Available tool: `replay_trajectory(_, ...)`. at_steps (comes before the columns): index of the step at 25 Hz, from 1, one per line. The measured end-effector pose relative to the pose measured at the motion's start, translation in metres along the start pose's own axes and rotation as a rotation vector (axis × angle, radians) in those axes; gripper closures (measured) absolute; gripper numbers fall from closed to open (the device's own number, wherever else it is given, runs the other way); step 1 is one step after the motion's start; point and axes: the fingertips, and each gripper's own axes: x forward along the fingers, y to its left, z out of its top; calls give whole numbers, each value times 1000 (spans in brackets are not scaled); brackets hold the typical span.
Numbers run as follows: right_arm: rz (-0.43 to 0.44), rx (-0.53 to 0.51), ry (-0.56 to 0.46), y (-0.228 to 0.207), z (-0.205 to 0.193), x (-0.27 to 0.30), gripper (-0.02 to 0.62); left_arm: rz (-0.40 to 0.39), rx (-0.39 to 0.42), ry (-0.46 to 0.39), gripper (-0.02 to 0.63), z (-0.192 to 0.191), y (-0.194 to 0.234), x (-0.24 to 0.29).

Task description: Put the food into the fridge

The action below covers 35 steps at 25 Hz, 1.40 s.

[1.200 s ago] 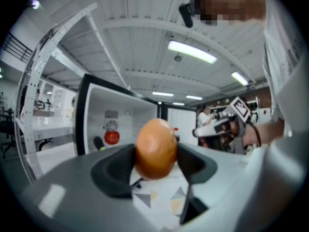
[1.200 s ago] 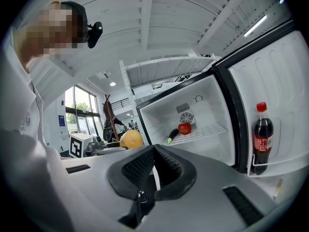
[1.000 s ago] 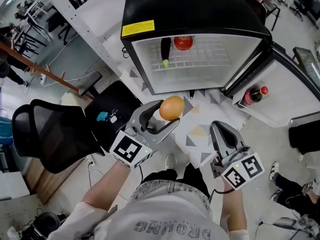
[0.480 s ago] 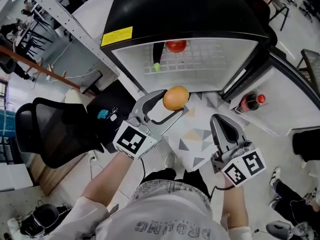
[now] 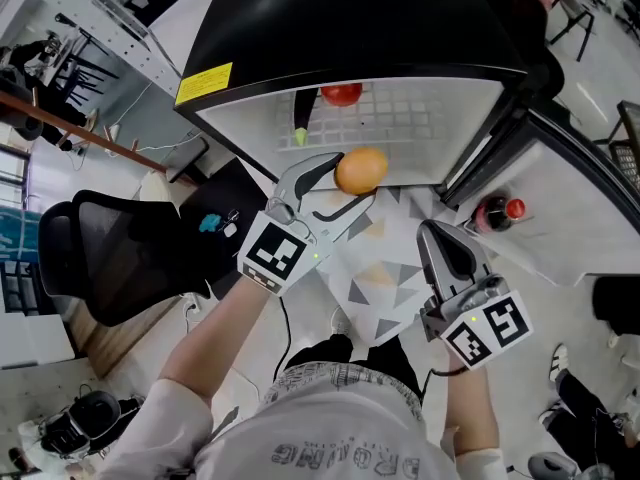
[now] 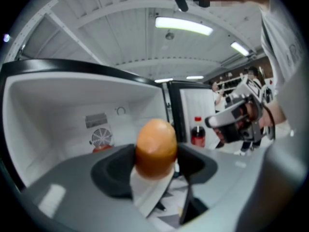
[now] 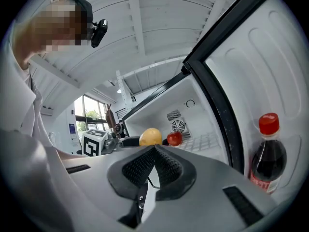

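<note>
Item: orange, clamped in your left tool, just short of the fridge mouth. Its wire shelf lies at 12 o'clock. Your right tool, at 5 o'clock: jaws together, empty.

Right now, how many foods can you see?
3: an orange held in the left gripper in front of the fridge, and a red round fruit and a dark long vegetable on its wire shelf. More may be hidden inside.
</note>
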Motion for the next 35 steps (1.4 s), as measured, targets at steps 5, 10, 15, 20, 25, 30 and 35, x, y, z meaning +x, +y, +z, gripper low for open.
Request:
replay_trajectory(5, 16, 12, -11, -10, 2, 1, 594, 0, 76, 39, 327, 3, 6, 27)
replay_trajectory(10, 20, 19, -18, -22, 1, 4, 594, 0, 156, 78, 325, 5, 16, 52)
replay_trajectory(15, 28, 19, -20, -28, 2, 8, 594, -5, 247, 105, 327, 6, 25, 72)
replay_trajectory(20, 29, 18, -10, -34, -1, 13, 594, -6, 297, 137, 327, 0, 34, 91)
replay_trajectory(25, 29, 24, 1, -39, -7, 16, 594, -3, 339, 174, 327, -9, 45, 109)
replay_trajectory(30, 24, 33, 6, -45, -13, 17, 594, -18, 401, 217, 327, -19, 50, 128)
replay_trajectory(35, 20, 43, 9, -51, -18, 18, 594, -33, 446, 252, 325, -28, 51, 141)
